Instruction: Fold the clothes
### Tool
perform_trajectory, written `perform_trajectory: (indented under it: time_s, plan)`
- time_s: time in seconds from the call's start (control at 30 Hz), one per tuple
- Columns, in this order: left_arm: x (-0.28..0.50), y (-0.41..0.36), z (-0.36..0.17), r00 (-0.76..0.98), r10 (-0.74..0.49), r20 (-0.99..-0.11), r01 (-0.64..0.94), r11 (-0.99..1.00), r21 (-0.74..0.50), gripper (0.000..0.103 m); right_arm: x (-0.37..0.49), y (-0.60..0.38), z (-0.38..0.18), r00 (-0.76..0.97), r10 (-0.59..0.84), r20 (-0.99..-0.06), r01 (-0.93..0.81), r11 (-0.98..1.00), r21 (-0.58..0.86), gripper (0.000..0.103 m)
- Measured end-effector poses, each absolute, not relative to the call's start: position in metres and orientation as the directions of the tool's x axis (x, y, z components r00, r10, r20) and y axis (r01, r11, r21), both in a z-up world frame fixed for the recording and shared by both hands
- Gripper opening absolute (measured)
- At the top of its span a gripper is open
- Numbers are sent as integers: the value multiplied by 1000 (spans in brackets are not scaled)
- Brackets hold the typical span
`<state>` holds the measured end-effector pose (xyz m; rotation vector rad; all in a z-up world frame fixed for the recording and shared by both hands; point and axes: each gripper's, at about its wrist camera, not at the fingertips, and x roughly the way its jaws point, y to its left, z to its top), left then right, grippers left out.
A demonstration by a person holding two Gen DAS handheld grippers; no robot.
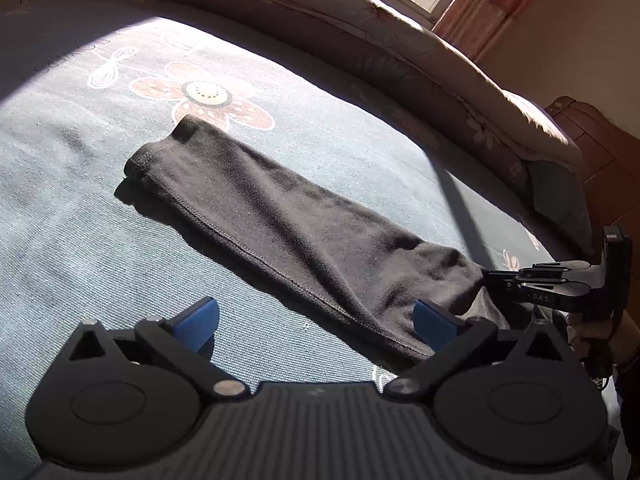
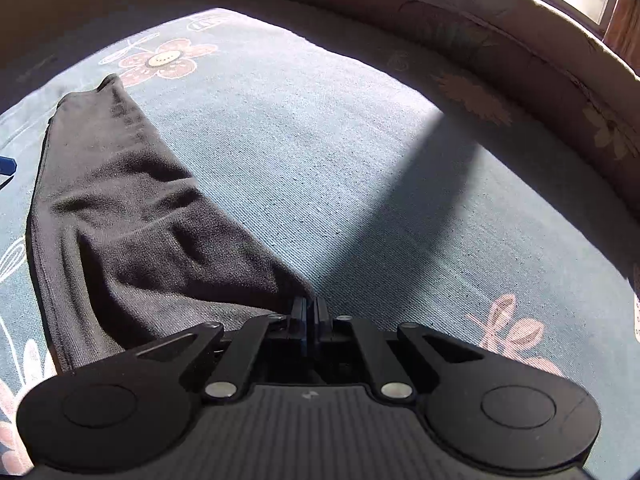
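Sunlit blue flowered bedspread (image 1: 100, 240), with dark garment (image 1: 280, 216) laid out long and narrow for folding. Right gripper (image 2: 309, 312) clenched on near corner, probably to lift that end over. Left gripper (image 1: 316, 320) spread wide beside near edge, holding nothing.

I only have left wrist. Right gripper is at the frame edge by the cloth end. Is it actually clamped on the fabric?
Observer: Yes. In the right wrist view the right gripper has its fingers pressed together on a corner of the black garment.
Operator: Is the cloth lifted there?
Observer: Slightly; the fabric rises in a taut ridge toward the pinch, while the rest lies on the bedspread.
Operator: Anything beyond the right gripper?
Observer: Only bare bedspread with a diagonal shadow, then a rolled quilt along the far edge.
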<state>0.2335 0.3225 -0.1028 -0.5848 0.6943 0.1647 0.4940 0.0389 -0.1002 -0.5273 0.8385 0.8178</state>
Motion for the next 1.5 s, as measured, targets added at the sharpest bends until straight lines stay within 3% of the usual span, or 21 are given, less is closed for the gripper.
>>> perform_trajectory:
  time_s: [0.1, 0.2, 0.3, 0.4, 0.5, 0.7, 0.73, 0.77, 0.93, 1.1, 1.5]
  plan:
    - [232, 324, -102, 768, -51, -638, -329, 824, -462, 103, 492, 43, -90, 402, 448, -799, -800, 596, -68, 8]
    - [229, 329, -103, 772, -47, -633, -341, 810, -477, 103, 489, 48, -81, 401, 477, -782, -797, 603, -40, 24]
    - [225, 334, -102, 787, -52, -615, -343, 792, -505, 103, 486, 64, -69, 382, 520, -764, -816, 578, -15, 29]
    - [222, 338, -101, 796, -56, -602, -341, 781, -523, 103, 483, 96, -56, 334, 579, -744, -865, 502, 3, 42]
    - [221, 341, -103, 795, -54, -604, -348, 776, -527, 103, 489, 133, -62, 285, 584, -760, -902, 432, -5, 44]
    - [220, 347, -106, 796, -54, -602, -357, 762, -540, 103, 501, 169, -104, 198, 505, -840, -914, 404, 27, 41]
    - [219, 348, -107, 799, -56, -599, -357, 757, -547, 103, 497, 169, -103, 192, 520, -832, -921, 388, 30, 17]
    - [219, 349, -107, 803, -60, -593, -356, 749, -558, 103, 494, 170, -102, 194, 532, -824, -925, 379, 28, 5]
    - [216, 352, -109, 823, -69, -564, -347, 725, -595, 103, 492, 173, -95, 261, 519, -814, -891, 455, 4, 8]
    - [217, 357, -118, 826, -80, -558, -352, 699, -622, 103, 476, 172, -80, 264, 555, -789, -901, 434, 4, 26]
    - [226, 381, -140, 891, -80, -446, -320, 585, -745, 103, 471, 193, -75, 177, 623, -762, -926, 367, 86, 27]
